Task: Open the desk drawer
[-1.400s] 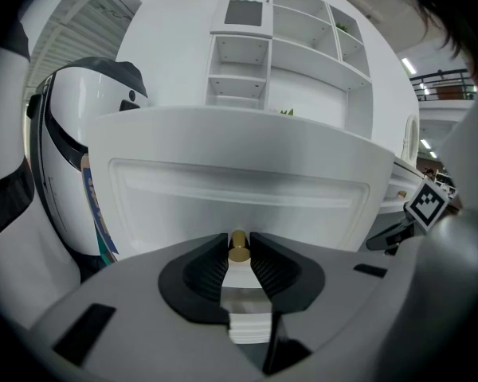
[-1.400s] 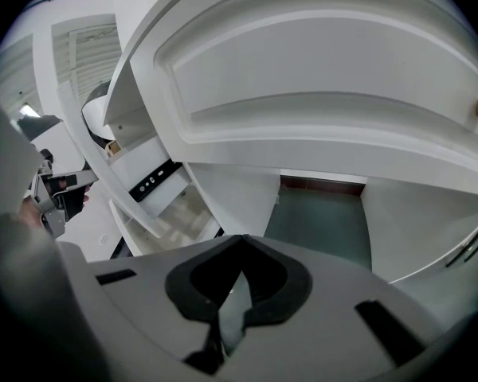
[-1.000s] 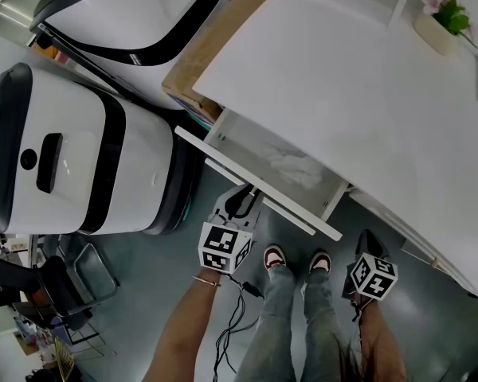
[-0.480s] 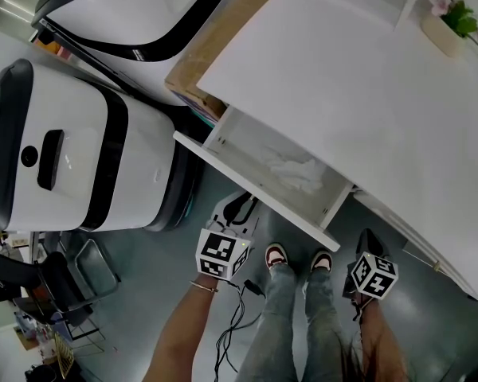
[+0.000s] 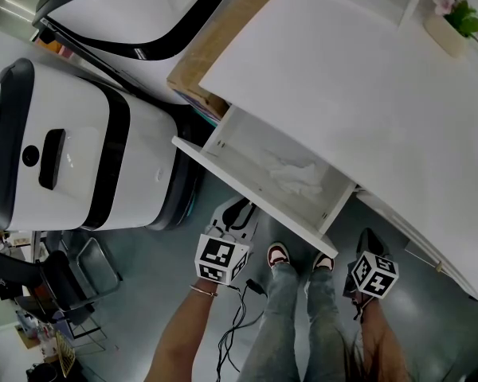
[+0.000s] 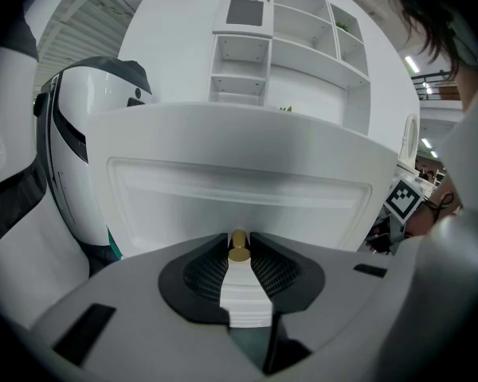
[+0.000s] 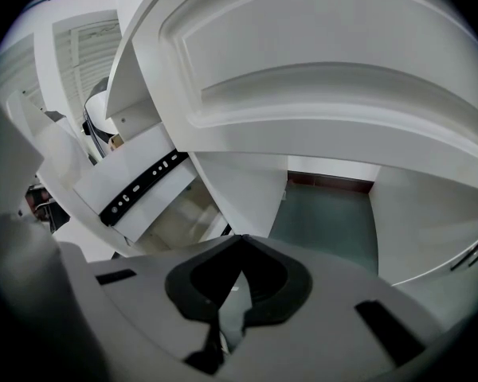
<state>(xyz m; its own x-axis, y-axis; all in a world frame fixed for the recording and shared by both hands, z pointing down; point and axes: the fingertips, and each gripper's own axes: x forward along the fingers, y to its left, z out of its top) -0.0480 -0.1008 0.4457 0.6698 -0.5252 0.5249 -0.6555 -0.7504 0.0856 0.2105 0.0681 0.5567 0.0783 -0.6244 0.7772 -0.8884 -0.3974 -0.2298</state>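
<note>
The person is holding the grey left hand-held gripper (image 5: 237,211) out ahead on a bare forearm (image 5: 183,333). It is tilting gently downward, with its black-and-white marker cube (image 5: 221,258) facing up. Its dark ribbed jaws are pressing from both sides on a small brass-coloured round knob (image 6: 238,249) right at their tips. The grey right hand-held gripper (image 5: 368,241) is pointing more steeply down, and its jaws are meeting at the tips. The jean-clad legs (image 5: 291,325) are standing between the two hand-held grippers.
</note>
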